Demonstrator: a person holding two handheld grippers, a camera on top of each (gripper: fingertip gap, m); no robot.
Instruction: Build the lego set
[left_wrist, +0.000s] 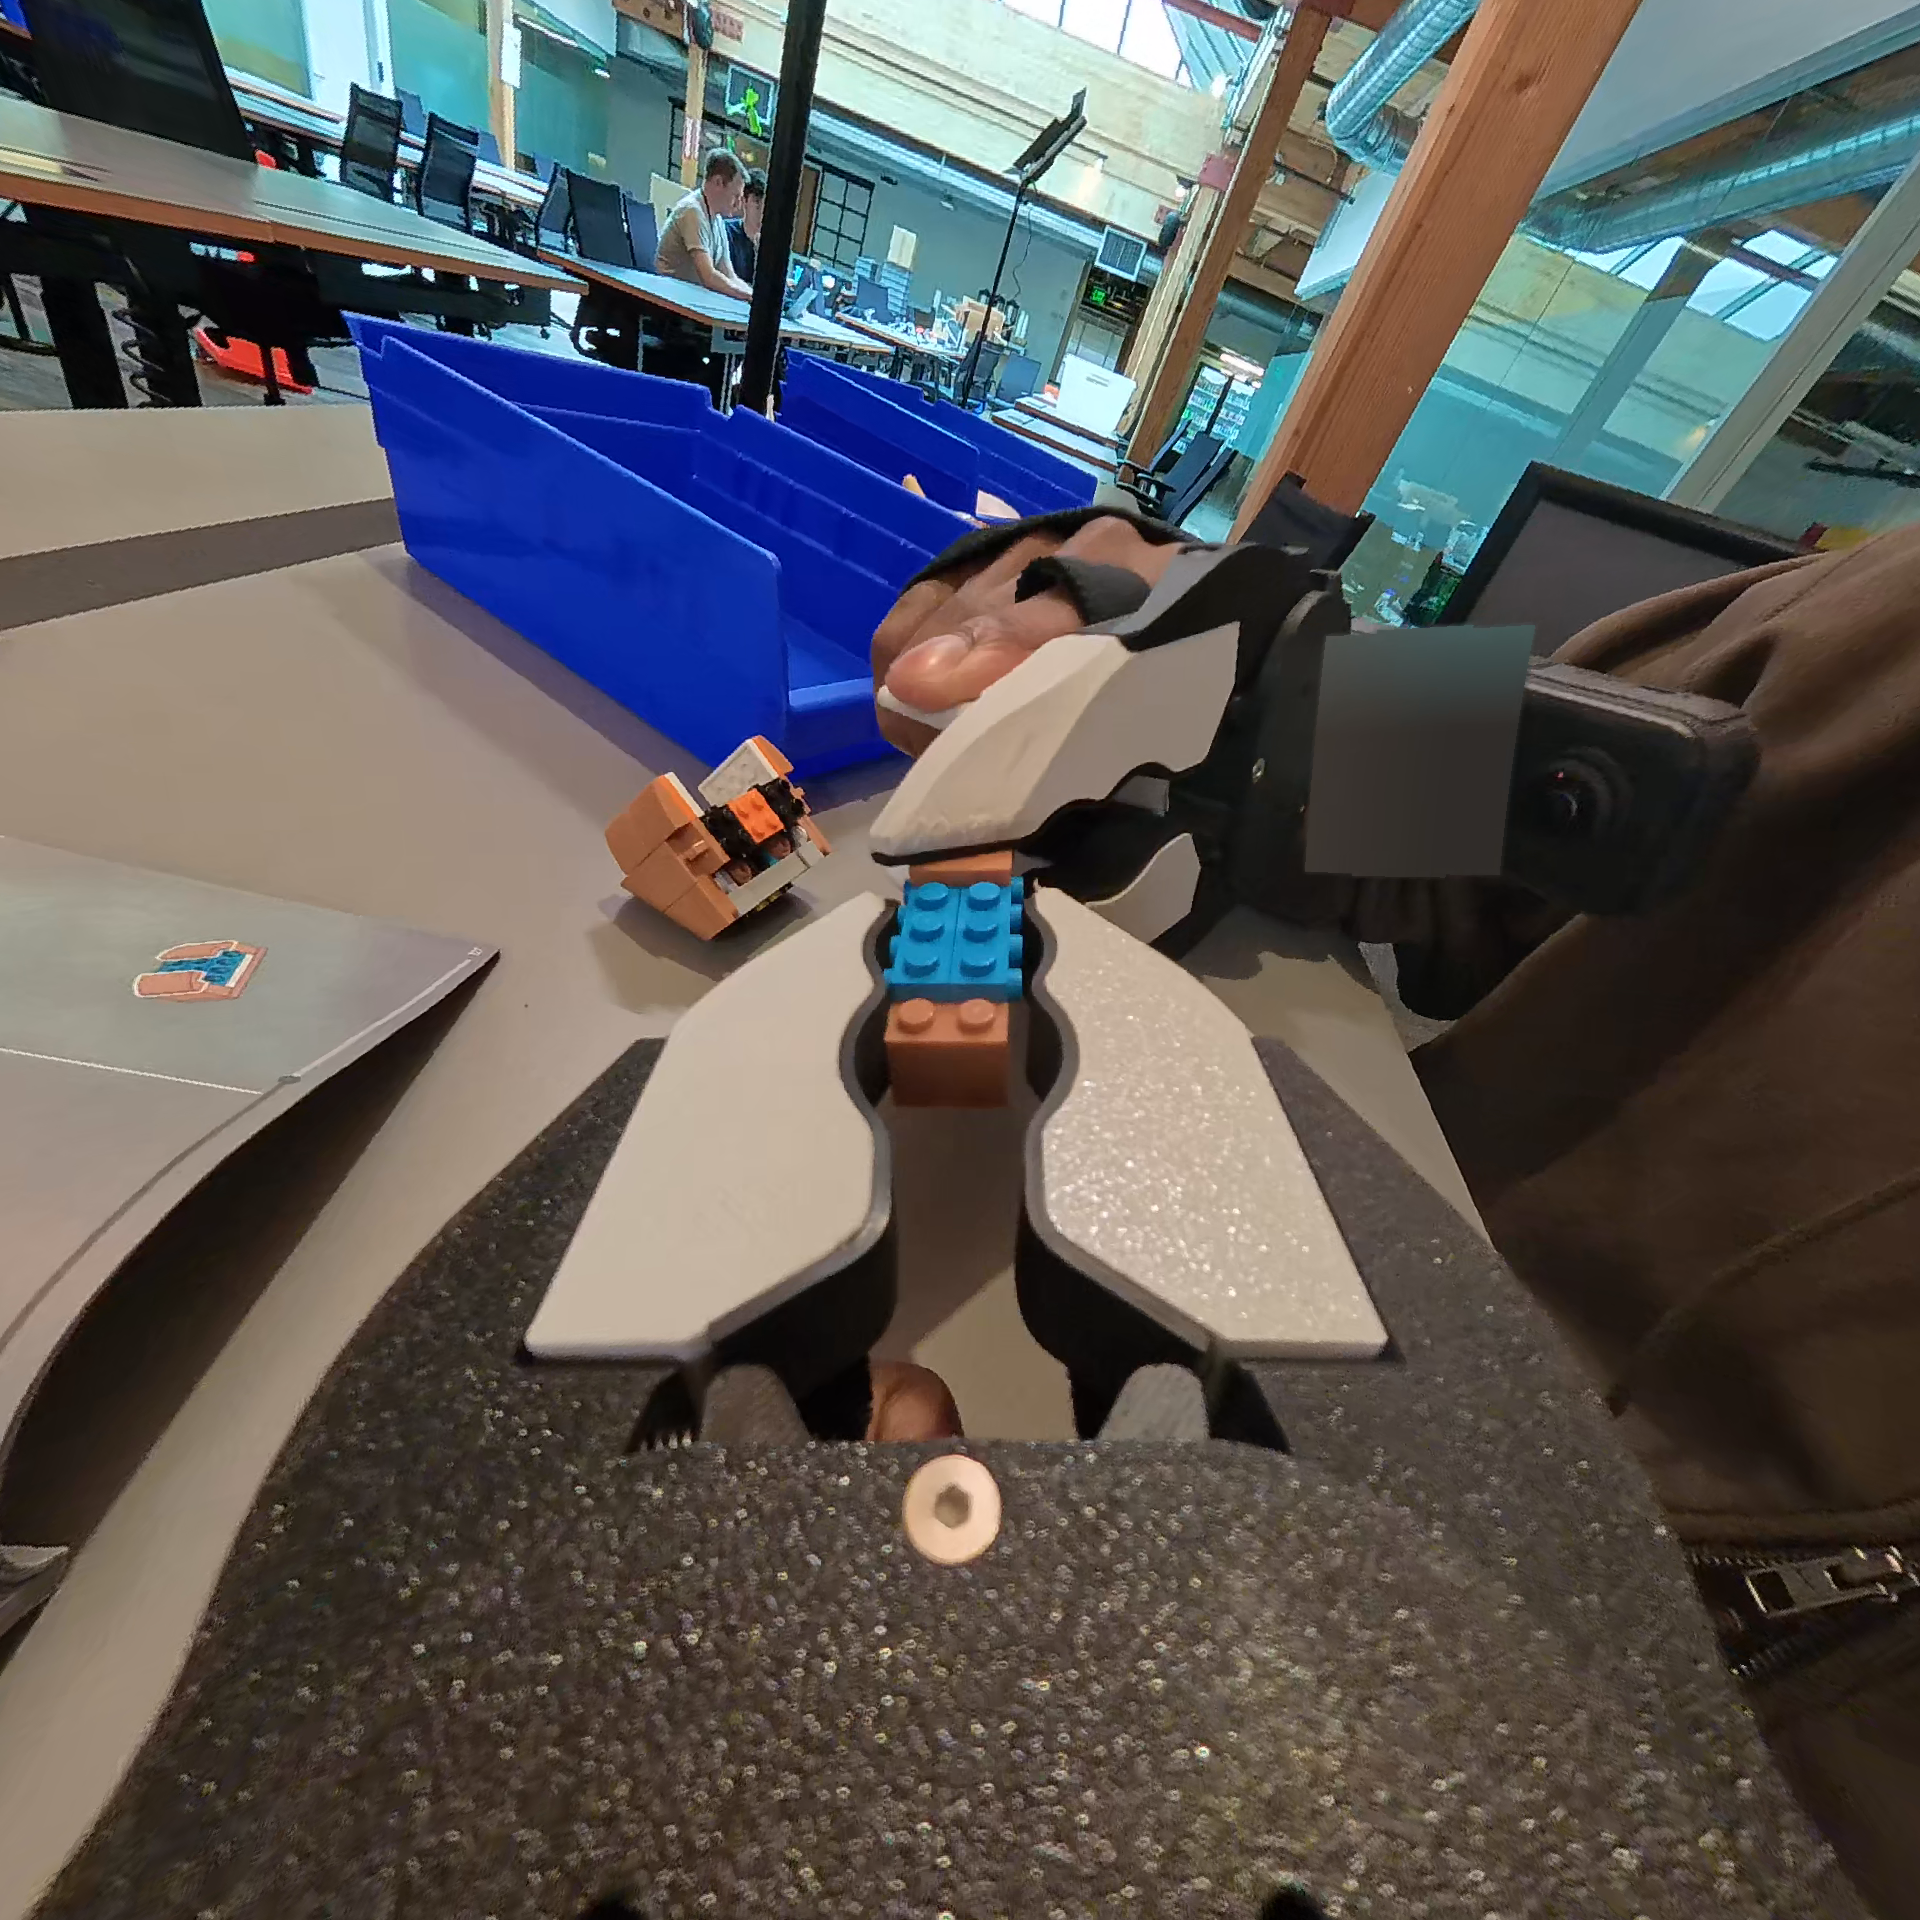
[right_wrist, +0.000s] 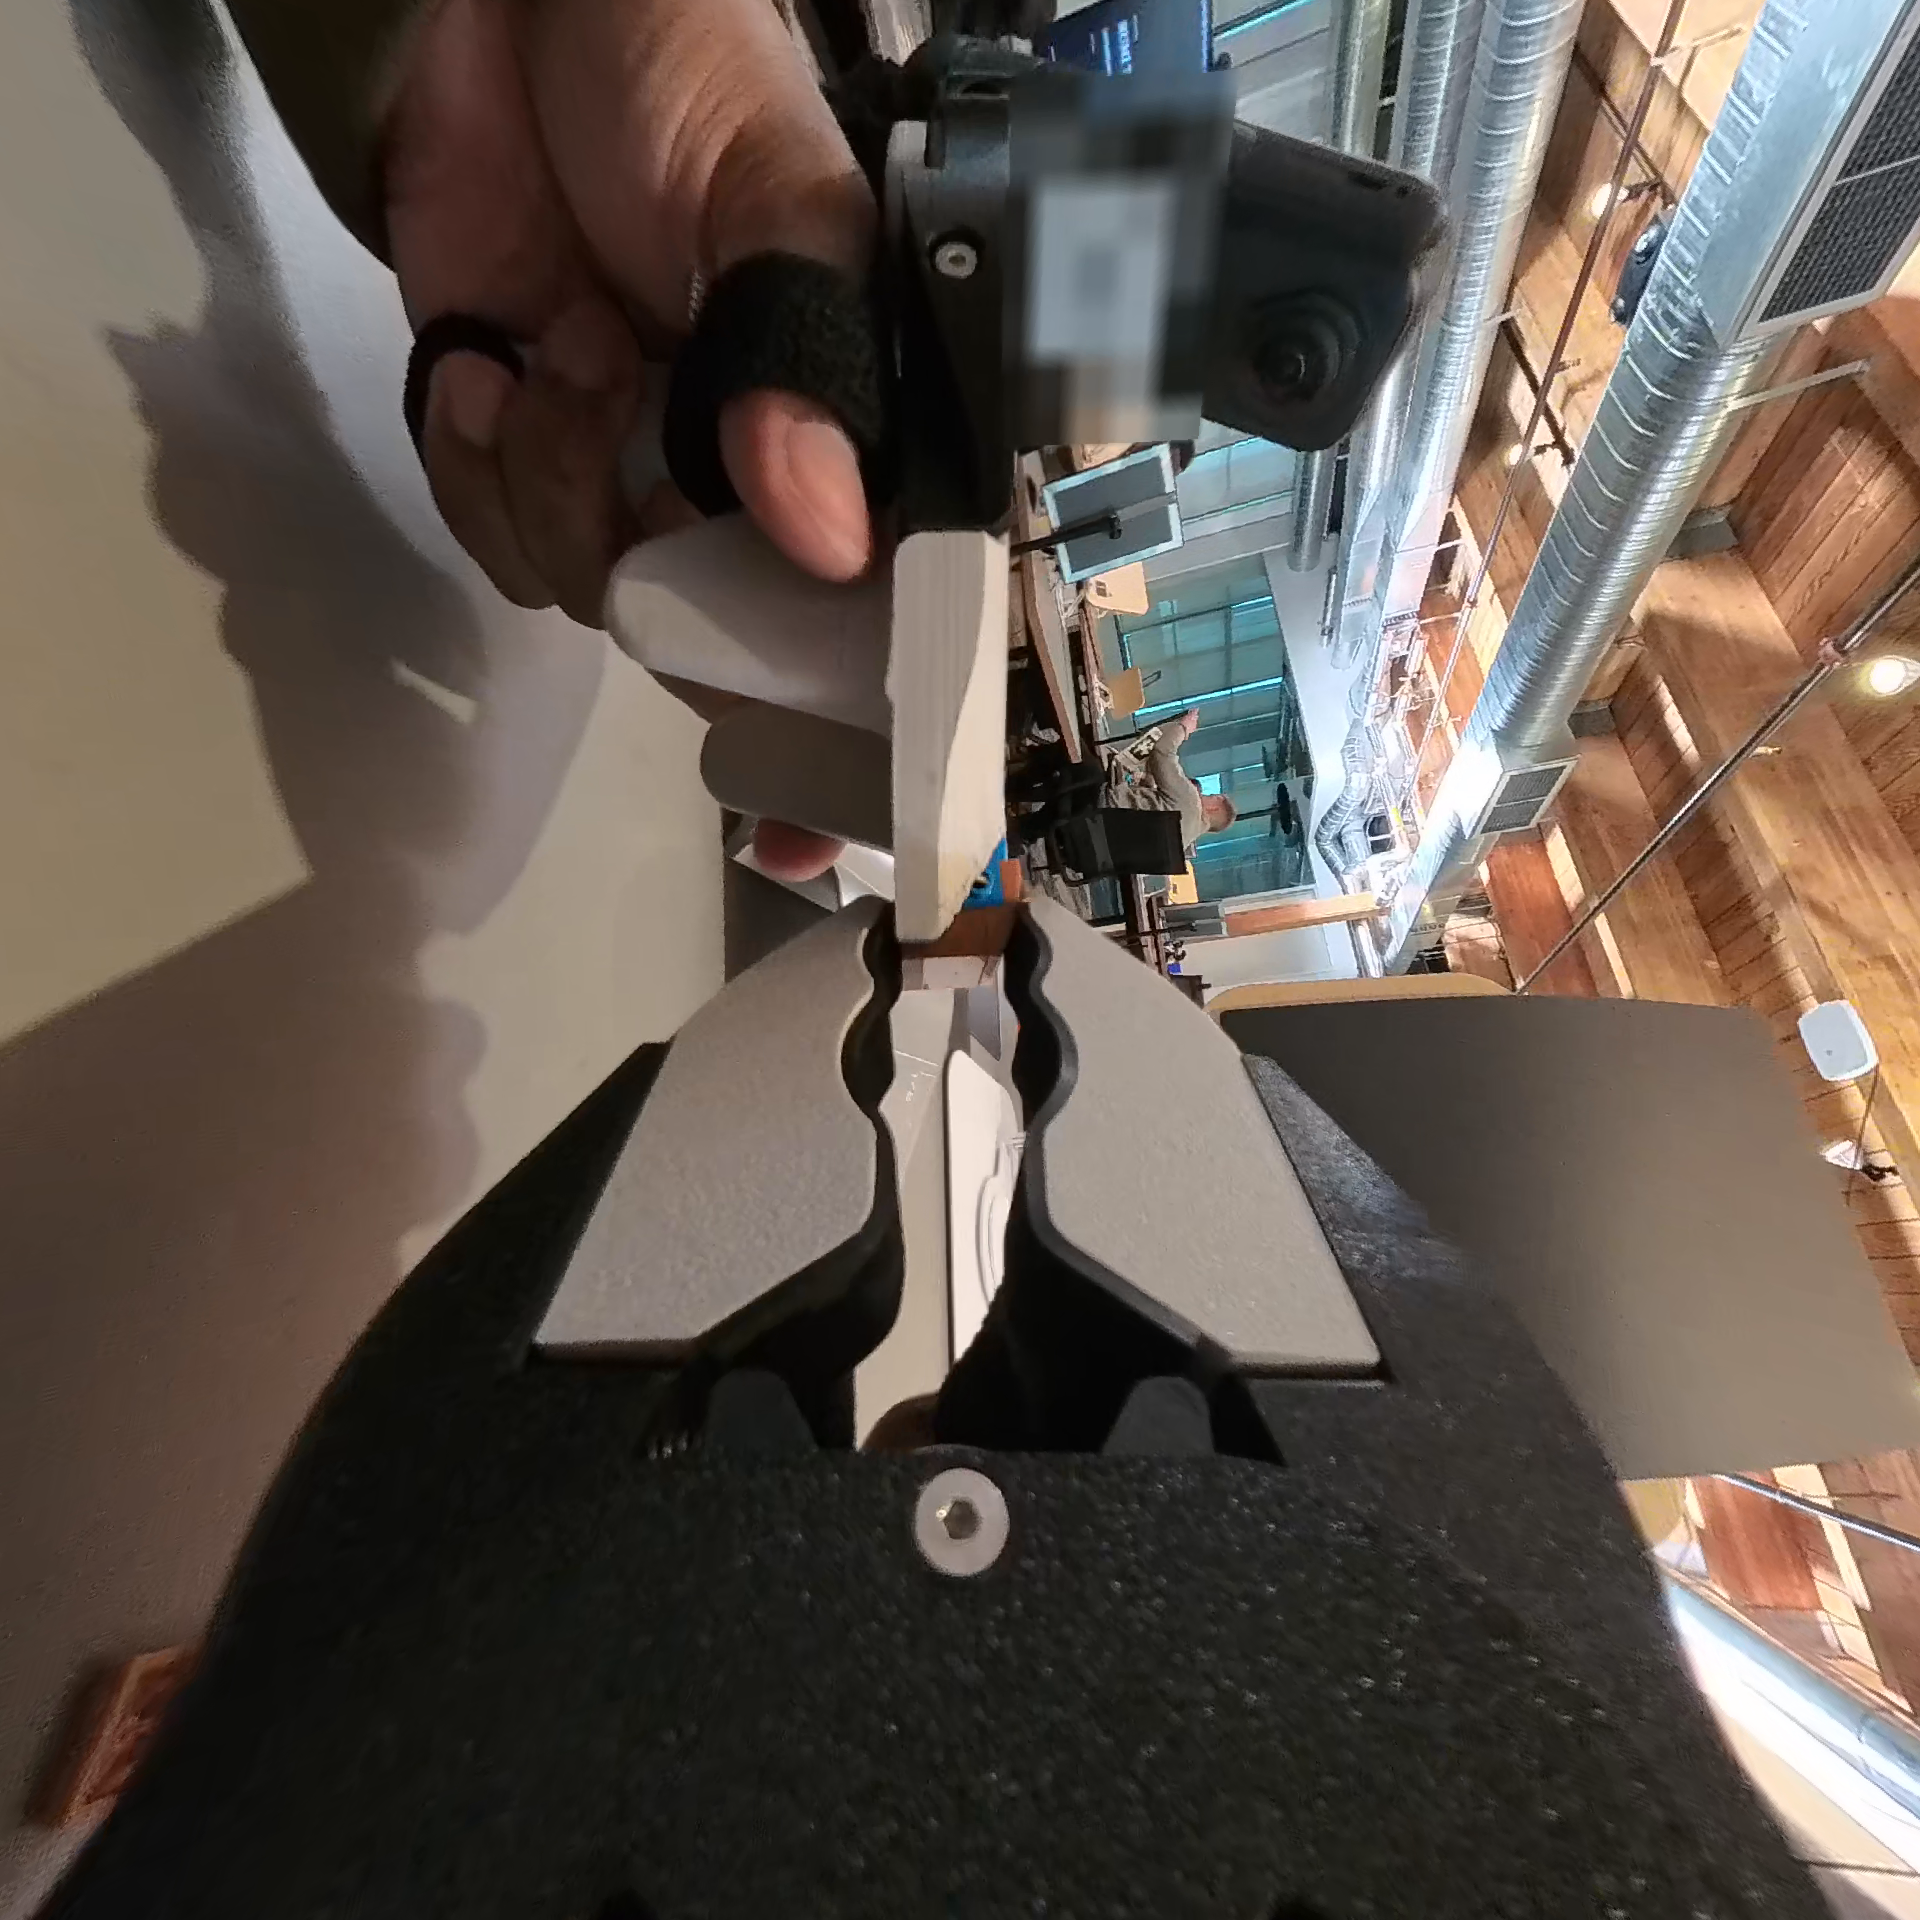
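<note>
My left gripper (left_wrist: 956, 940) is shut on a small lego assembly held above the table. The assembly has blue bricks (left_wrist: 956, 940) in the middle, a brown brick (left_wrist: 948, 1055) at the near end, and another brown brick (left_wrist: 961, 864) at the far end. My right gripper (left_wrist: 971, 868) comes in from the right, and its jaws close on the far brown brick. In the right wrist view my right gripper (right_wrist: 951, 940) grips that brown piece (right_wrist: 971, 940). A left finger (right_wrist: 945, 727) and a bit of blue brick (right_wrist: 992, 894) show just beyond it.
A second lego sub-assembly (left_wrist: 717, 842) of brown, orange, white and black lies on the grey table (left_wrist: 312, 748). Blue bins (left_wrist: 623, 561) stand behind it. An instruction booklet (left_wrist: 208, 997) lies at the left. A blurred brown piece (right_wrist: 104, 1756) shows at the right wrist view's lower left. Both grippers' tips are close together, under 4 cm apart.
</note>
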